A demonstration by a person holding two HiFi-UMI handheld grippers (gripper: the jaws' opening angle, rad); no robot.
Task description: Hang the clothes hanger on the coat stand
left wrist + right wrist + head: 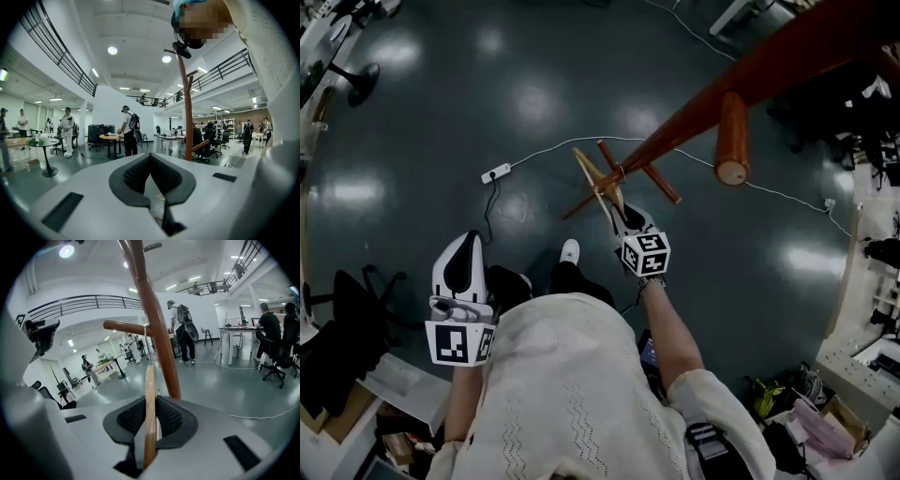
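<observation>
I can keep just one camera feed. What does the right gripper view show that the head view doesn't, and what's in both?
Only the right gripper view: the hook up at a peg, and people. Only the head view: the left gripper, the stand's feet, a power strip. Both: the hanger held by the right gripper, the stand's pole, the floor.

Dark glossy floor (412, 112): white power strip (495, 172) with cable (546, 148) left of centre, coat stand (694, 122) feet at centre, shoe (569, 250) below.
</observation>
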